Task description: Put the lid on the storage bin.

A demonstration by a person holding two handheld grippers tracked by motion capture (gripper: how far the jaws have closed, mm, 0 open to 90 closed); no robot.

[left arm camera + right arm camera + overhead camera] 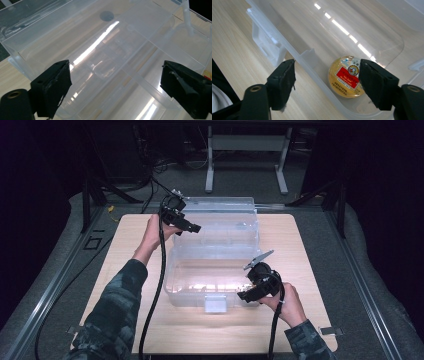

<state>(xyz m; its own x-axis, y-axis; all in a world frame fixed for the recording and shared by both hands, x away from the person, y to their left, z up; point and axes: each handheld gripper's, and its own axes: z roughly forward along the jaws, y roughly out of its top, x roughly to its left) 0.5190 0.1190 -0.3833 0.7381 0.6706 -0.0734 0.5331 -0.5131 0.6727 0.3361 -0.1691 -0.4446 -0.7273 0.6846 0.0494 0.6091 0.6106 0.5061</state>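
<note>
A clear plastic box (171,272) stands in the middle of the wooden table with its lid (220,215) swung up at the back. A round yellow tin with a red label (345,78) lies on the box's floor near its front wall. My right gripper (243,295) is at the box's front right corner. In the right gripper view its jaws (327,63) are open and straddle the front wall (312,62) without touching it. My left gripper (195,227) hovers at the lid's left end. Its jaws (115,67) are open over the clear moulded plastic (107,47), with nothing between them.
The box's front latch (216,303) hangs over the bare tabletop (125,255). Black cables trail from both grippers toward the table's near edge. A grey metal stand (247,142) is on the floor behind the table, and metal rails (55,285) run along the left.
</note>
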